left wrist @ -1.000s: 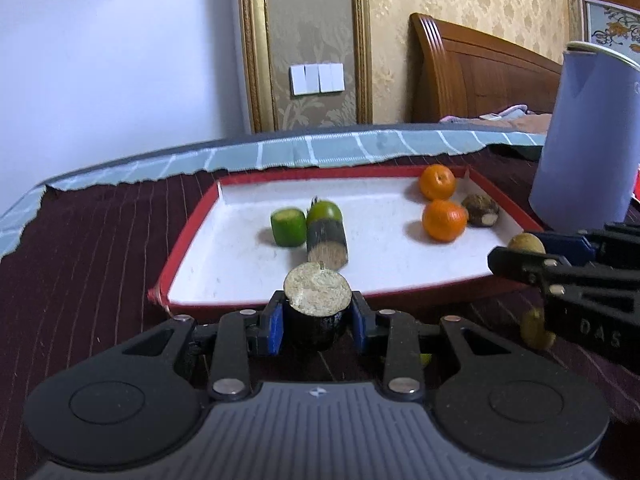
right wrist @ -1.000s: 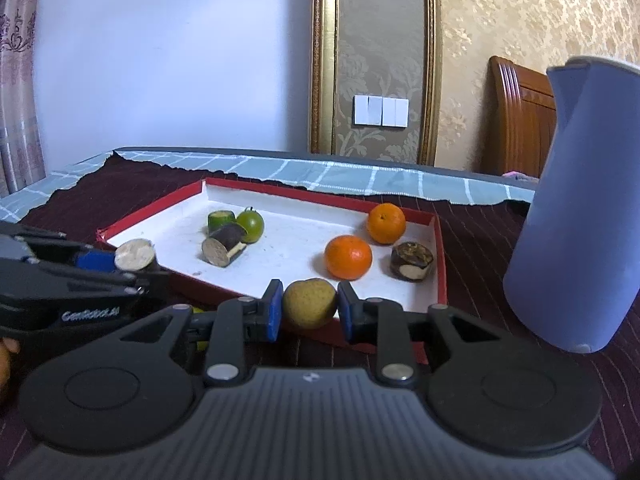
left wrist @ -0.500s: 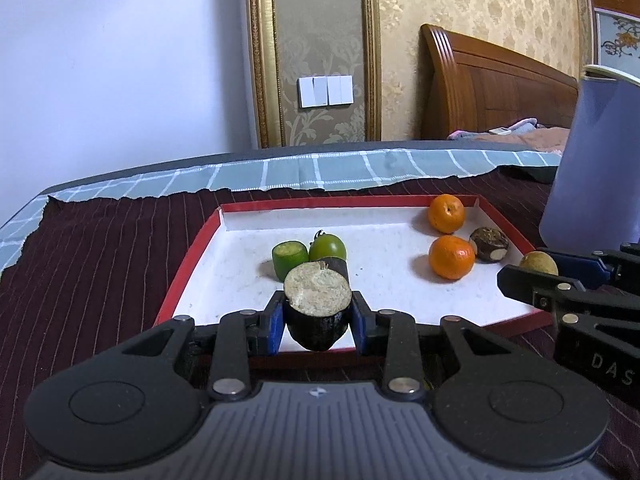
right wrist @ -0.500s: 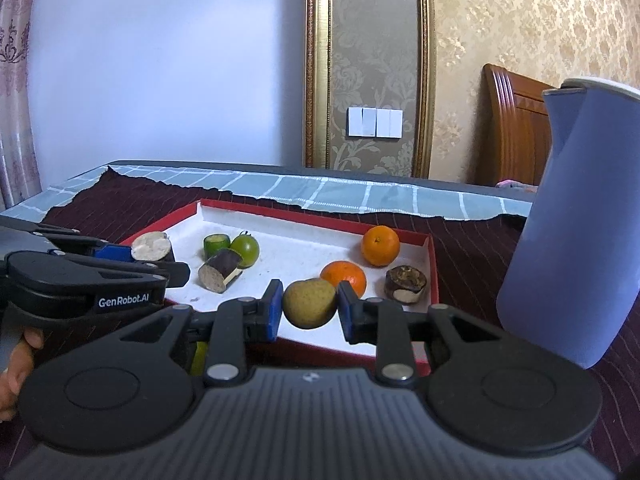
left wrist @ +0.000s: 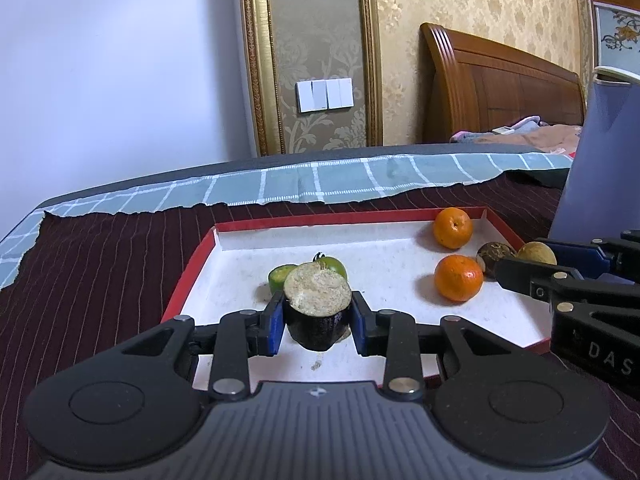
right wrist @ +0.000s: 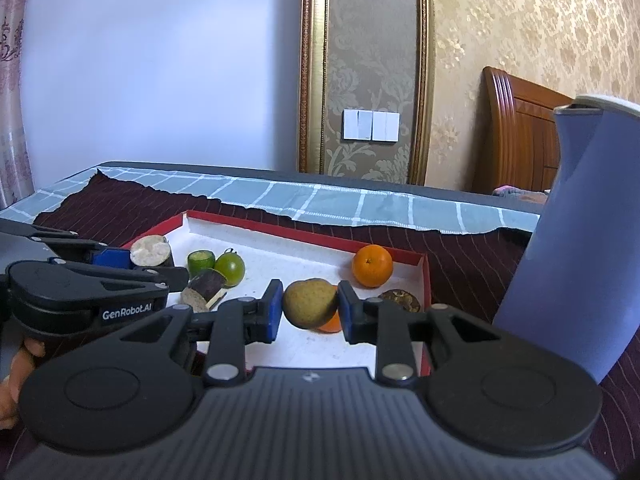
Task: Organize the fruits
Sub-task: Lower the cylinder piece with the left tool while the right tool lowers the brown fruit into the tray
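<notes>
**Both grippers loaded over the red tray**

Left wrist view: the left hand-held gripper (left wrist: pixel 318 322) is clamped on a dark eggplant chunk (left wrist: pixel 317 308) above the red-rimmed tray (left wrist: pixel 188 270) — hiding part of the green fruits (left wrist: pixel 280 278) behind it. Two oranges (left wrist: pixel 458 283) lie to the right.

Right wrist view: the right hand-held gripper (right wrist: pixel 308 310) grips a yellowish pear (right wrist: pixel 309 302) over the tray, covering most of one orange — a blue pitcher (right wrist: pixel 576 240) stands just beside the tray on the table.
</notes>
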`<act>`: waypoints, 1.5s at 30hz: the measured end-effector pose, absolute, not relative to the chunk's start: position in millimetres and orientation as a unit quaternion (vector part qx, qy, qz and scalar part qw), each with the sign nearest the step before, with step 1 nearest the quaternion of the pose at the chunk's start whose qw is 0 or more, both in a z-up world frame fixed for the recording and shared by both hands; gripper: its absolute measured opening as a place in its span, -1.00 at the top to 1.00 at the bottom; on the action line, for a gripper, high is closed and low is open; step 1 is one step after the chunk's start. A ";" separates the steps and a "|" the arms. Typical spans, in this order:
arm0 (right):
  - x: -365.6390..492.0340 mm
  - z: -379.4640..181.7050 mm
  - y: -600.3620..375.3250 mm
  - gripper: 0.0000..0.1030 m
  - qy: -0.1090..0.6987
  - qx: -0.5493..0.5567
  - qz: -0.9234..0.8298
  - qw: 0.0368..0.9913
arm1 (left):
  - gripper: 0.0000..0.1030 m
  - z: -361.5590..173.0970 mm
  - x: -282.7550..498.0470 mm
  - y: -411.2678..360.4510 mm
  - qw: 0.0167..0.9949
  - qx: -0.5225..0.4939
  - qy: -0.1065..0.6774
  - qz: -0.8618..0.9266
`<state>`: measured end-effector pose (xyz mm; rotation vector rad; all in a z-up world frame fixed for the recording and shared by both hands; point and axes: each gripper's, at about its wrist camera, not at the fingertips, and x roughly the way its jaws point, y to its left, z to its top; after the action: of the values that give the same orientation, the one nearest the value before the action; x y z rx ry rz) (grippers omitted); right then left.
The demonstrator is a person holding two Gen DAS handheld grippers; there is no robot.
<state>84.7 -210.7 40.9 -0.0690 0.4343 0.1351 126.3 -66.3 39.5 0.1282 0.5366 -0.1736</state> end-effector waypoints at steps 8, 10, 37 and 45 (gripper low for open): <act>103.2 40.3 -215.3 0.48 0.225 -0.026 0.067 0.972 | 0.37 42.1 139.6 -71.6 0.958 0.072 0.265 -0.081; 108.3 39.7 -215.9 0.48 0.227 -0.027 0.064 0.971 | 0.37 42.5 144.0 -73.0 0.958 0.075 0.265 -0.078; 170.5 29.1 -220.3 0.47 0.261 -0.026 0.051 0.964 | 0.37 31.3 204.1 -81.6 0.953 0.087 0.285 -0.054; 190.0 22.7 -222.0 0.47 0.273 -0.025 0.039 0.961 | 0.37 27.8 219.0 -85.5 0.951 0.088 0.291 -0.049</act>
<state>190.0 -222.0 22.7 -0.0500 0.5542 0.0792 219.0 -85.5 27.8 0.1798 0.5915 -0.0997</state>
